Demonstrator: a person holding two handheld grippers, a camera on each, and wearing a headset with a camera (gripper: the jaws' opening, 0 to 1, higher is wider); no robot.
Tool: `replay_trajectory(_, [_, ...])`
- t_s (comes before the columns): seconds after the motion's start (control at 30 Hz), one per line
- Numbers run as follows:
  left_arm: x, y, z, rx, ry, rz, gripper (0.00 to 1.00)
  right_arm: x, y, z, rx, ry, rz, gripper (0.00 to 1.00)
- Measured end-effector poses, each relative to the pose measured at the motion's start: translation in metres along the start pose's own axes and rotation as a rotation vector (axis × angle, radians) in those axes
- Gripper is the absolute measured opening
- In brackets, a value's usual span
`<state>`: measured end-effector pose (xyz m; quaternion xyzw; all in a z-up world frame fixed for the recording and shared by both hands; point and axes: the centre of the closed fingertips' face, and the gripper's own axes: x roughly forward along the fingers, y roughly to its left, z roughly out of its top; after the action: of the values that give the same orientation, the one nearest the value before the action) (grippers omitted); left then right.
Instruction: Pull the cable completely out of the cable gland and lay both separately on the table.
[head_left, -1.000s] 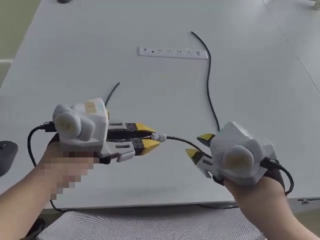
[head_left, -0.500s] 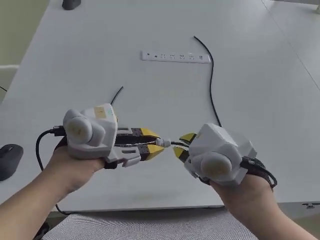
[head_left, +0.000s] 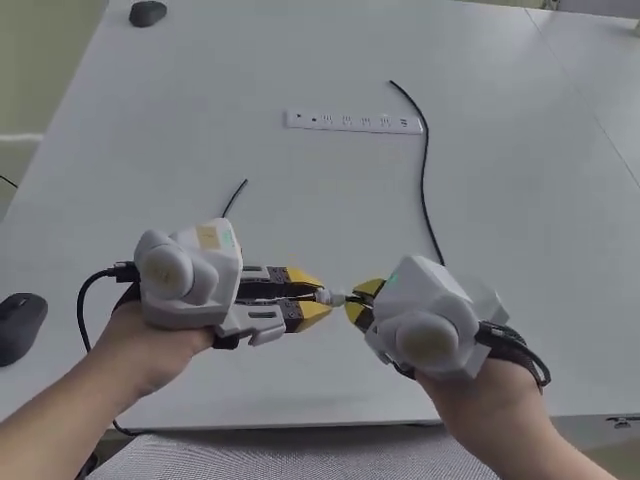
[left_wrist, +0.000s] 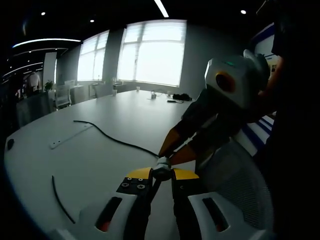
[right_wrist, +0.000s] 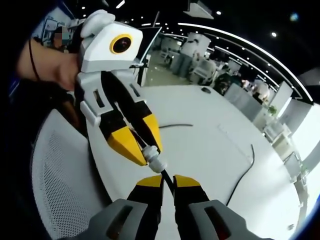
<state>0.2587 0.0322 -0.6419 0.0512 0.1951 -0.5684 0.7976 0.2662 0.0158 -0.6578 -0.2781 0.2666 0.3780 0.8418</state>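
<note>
Closing the gap it had kept a second earlier, the right claw (head_left: 357, 303) had come in from well apart, where its jaws stood wide. Its tips now sat just beside those of the left claw (head_left: 311, 297). Its jaws were pinched on the black cable (head_left: 424, 170) right where that left the cable gland (head_left: 326, 297). The left claw held the gland clamped between its yellow tips, as before. Both hung in the air over the near edge of the counter (head_left: 520, 200). To my eye both grips were set and the pull had yet to start: the cable was still threaded in the gland, and nothing had been laid down.

Counting down by size, I made it:
- One counter.
- Two claws, one in each hand.
- One white power strip (head_left: 352, 122), far beyond the claws.
- Two of the computer kind: a mouse (head_left: 148, 12) far beyond the left claw at the counter's far edge, and another mouse (head_left: 20, 326) out past the left hand.
- One long cable, trailing from beyond the right claw away past the strip's end.
- One short black length (head_left: 235, 196) beyond the left claw; I couldn't tell whether it was the cable's other end.
- One gland, between the two claws.
</note>
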Motion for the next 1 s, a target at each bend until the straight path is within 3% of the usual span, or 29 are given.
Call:
replay_trajectory(0.2, [0.0, 0.001, 0.0, -0.002, 0.001, 0.003, 0.15, 0.0, -0.004, -0.004, 0.021, 0.008, -0.007, 0.02])
replay_trajectory(0.37, [0.0, 0.002, 0.0, -0.002, -0.001, 0.006, 0.15, 0.0, -0.011, -0.013, 0.084, 0.011, -0.016, 0.02])
replay_trajectory(0.43, [0.0, 0.002, 0.001, 0.0, -0.004, 0.005, 0.15, -0.001, -0.012, -0.015, 0.144, -0.001, -0.012, 0.02])
replay_trajectory(0.5, [0.001, 0.002, 0.003, -0.003, -0.007, 0.006, 0.15, -0.002, -0.017, -0.019, 0.147, 0.005, -0.022, 0.02])
replay_trajectory(0.63, [0.001, 0.002, 0.004, -0.005, -0.01, 0.006, 0.15, -0.003, -0.023, -0.029, 0.245, 0.005, -0.031, 0.02])
replay_trajectory(1.0, [0.003, 0.003, 0.004, -0.004, -0.011, 0.003, 0.15, -0.002, -0.036, -0.059, 0.337, 0.042, -0.06, 0.01])
